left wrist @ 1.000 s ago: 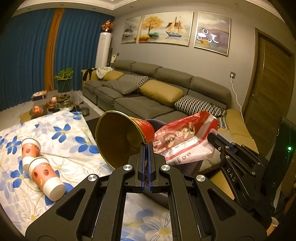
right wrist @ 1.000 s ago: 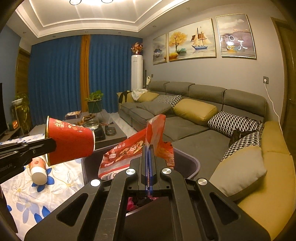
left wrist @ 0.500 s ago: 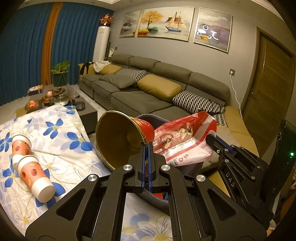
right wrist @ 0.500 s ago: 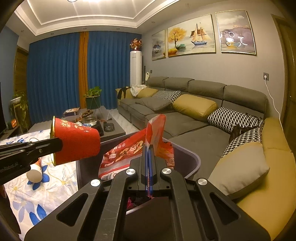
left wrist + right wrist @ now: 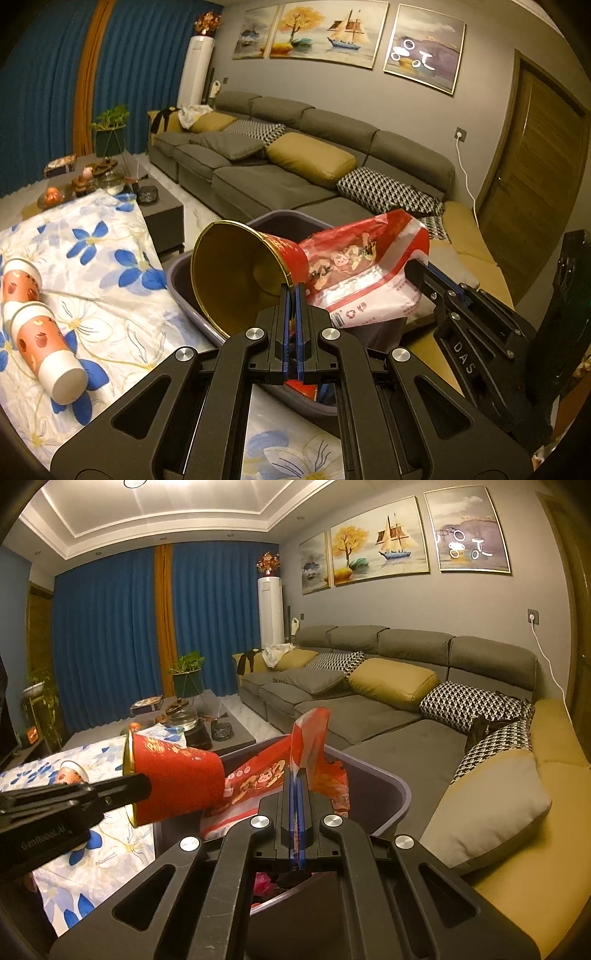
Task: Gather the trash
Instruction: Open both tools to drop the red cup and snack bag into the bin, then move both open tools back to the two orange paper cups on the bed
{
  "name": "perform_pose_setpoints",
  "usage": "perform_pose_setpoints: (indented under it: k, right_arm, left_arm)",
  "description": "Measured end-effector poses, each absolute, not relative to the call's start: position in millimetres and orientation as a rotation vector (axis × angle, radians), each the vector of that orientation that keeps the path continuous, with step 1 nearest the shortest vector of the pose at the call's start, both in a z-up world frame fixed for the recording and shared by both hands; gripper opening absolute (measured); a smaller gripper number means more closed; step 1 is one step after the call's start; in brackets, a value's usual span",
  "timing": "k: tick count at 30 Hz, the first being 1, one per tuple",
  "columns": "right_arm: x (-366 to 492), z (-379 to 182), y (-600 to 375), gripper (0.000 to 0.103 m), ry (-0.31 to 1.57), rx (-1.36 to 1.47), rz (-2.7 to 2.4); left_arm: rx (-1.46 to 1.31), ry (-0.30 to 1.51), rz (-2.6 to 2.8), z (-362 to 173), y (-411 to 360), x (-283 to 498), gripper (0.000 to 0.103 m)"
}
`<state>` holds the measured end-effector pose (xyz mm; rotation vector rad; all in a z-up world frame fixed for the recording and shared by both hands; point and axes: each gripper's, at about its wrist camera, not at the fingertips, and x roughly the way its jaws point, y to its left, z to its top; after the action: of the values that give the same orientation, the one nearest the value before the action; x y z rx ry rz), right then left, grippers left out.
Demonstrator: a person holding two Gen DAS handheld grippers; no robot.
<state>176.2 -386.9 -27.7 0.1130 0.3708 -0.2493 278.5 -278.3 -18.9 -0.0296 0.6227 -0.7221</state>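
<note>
holding two pieces of trash over the bin, i have both tools pinched tight. my left gripper (image 5: 291, 295) clamps the rim of a red paper cup (image 5: 240, 273) with a gold lining, tipped on its side, mouth toward my lens. my right gripper (image 5: 297, 782) clamps the edge of a red snack bag (image 5: 295, 764), which hangs just ahead of its tips. both sit above the purple bin (image 5: 384, 786), directly below and in front of me.

to drop well, i judge i should centre each item over the opening and lower it past the rim before letting go, since a light cup may bounce out.

only the left view shows two more cups (image 5: 37, 314) lying on the floral cloth (image 5: 110, 258), off to my left, apart from the bin. only the right view shows the cup's red outside and the red scraps in the bin under my tips.
</note>
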Motion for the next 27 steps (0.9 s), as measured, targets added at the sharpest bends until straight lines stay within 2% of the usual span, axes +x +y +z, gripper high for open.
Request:
perform_pose_setpoints:
  k: [6, 8, 10, 11, 12, 13, 14, 16, 22, 24, 27]
  right_arm:
    - [178.3, -29.7, -393.2, 0.003, 0.376, 0.143, -0.231]
    - [179.4, -31.1, -395.7, 0.007, 0.378, 0.160, -0.223]
    - [180.3, -32.3, -399.8, 0.017, 0.383, 0.186, -0.212]
    - [180.7, -32.0, -402.3, 0.021, 0.383, 0.198, -0.211]
    - [179.8, -31.9, -404.2, 0.030, 0.379, 0.203, -0.213]
    - [178.7, -31.4, -405.6, 0.037, 0.374, 0.207, -0.212]
    - [177.3, -31.9, -406.3, 0.040, 0.370, 0.210, -0.212]
    - [173.8, -32.0, -406.7, 0.045, 0.363, 0.215, -0.218]
    - [150.3, -27.5, -396.7, 0.072, 0.325, 0.215, -0.221]
    - [145.3, -26.7, -386.3, 0.078, 0.320, 0.204, -0.206]
    - [141.0, -29.5, -366.7, 0.081, 0.329, 0.189, -0.164]
  left_arm:
    - [-0.029, 0.652, -0.737, -27.7, -285.6, 281.4, 0.002]
    - [-0.038, 0.670, -0.750, -32.0, -286.3, 283.8, 0.003]
    - [-0.047, 0.678, -0.750, -34.5, -285.5, 285.4, 0.014]
    - [-0.049, 0.677, -0.748, -35.4, -284.8, 285.6, 0.028]
    - [-0.052, 0.669, -0.737, -35.7, -282.1, 284.9, 0.045]
    - [-0.057, 0.662, -0.732, -36.4, -279.5, 283.2, 0.052]
    - [-0.064, 0.651, -0.715, -35.6, -274.6, 280.9, 0.061]
    - [-0.073, 0.633, -0.675, -33.4, -263.7, 276.7, 0.071]
    - [-0.062, 0.563, -0.430, -30.6, -211.2, 258.7, 0.085]
    - [-0.061, 0.536, -0.341, -32.1, -186.8, 249.8, 0.088]
    - [-0.067, 0.529, -0.236, -36.9, -156.1, 242.2, 0.090]
